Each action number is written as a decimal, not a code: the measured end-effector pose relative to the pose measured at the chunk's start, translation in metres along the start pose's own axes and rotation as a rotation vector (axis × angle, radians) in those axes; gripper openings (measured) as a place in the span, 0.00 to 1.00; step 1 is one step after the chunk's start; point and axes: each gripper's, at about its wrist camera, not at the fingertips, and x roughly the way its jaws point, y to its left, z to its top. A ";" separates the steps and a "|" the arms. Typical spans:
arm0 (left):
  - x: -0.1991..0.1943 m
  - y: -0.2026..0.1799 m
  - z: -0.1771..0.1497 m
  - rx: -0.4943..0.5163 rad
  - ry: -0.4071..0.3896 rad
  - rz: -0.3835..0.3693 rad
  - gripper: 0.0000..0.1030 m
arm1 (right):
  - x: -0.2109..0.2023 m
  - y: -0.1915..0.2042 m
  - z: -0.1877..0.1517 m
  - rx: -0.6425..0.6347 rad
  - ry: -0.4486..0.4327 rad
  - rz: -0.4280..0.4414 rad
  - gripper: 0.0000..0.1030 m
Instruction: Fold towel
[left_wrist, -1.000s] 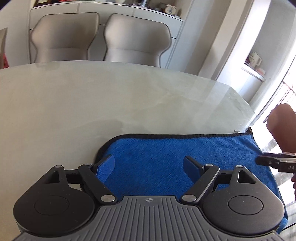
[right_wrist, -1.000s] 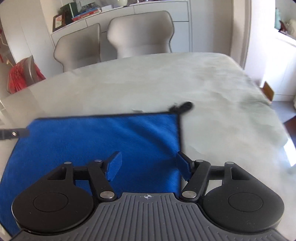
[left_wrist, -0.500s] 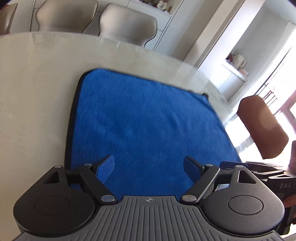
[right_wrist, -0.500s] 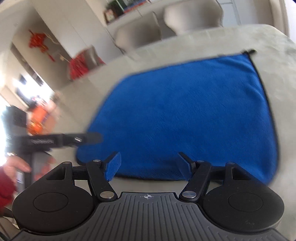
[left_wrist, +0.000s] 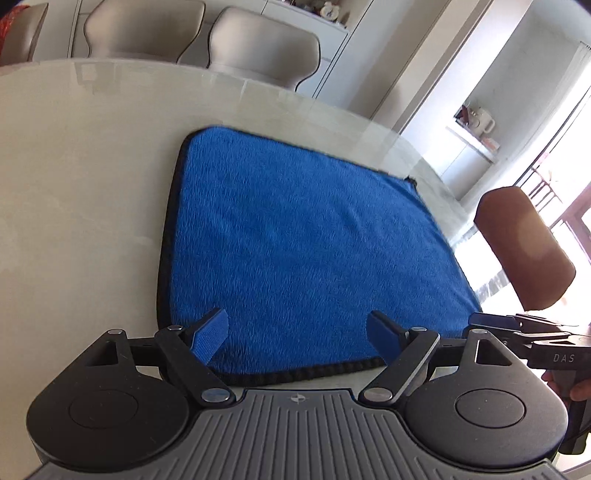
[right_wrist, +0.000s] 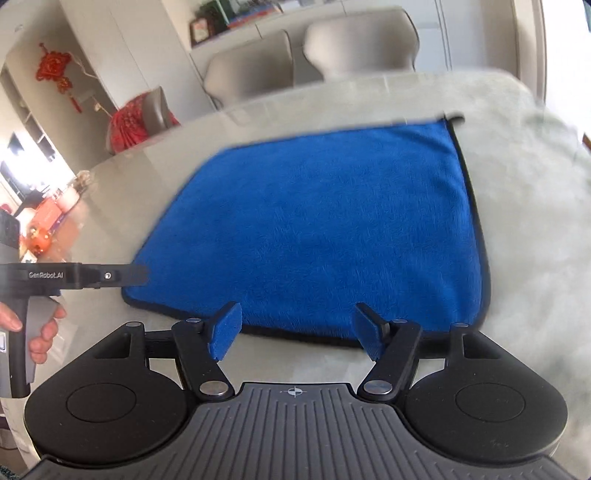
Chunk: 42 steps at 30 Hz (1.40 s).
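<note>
I hold both tongs open and empty over the near edge of the towel (left_wrist: 295, 251), which lies flat and unfolded on the pale table (left_wrist: 81, 177). The left tongs (left_wrist: 297, 334) hang above the near hem, pads spread with nothing between them; the right tongs (right_wrist: 297, 326) hang the same way just short of the hem in their own view. A second ago both cameras sat low over the cloth, showing only its far strip; since then I have drawn both pairs back toward me and up, so the whole blue square now shows, black-edged, all four corners lying down. I judge the fold has not begun: the pull-back puts me in line with the near corners, and the next move should be to come down and pinch them. Seen from the left, the right tongs sit at the near right corner, and from the right view the left tongs' arm reaches to the near left corner. The table is smooth and glossy, so the towel may slide when lifted. Beyond the far edge stand two grey chairs (left_wrist: 258, 40) before white cabinets; a brown chair (left_wrist: 524, 247) stands right, by bright windows, and a red ornament (right_wrist: 55, 70) hangs on the left wall.
</note>
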 end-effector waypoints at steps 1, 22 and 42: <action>-0.003 0.001 0.000 0.002 -0.003 0.010 0.83 | -0.003 -0.003 0.000 0.010 0.001 -0.026 0.67; 0.017 0.056 0.056 -0.183 0.013 0.093 0.81 | -0.014 0.025 0.005 0.059 -0.014 0.053 0.67; 0.027 0.054 0.069 -0.256 0.124 -0.017 0.06 | 0.059 0.186 0.022 -0.468 0.020 0.110 0.67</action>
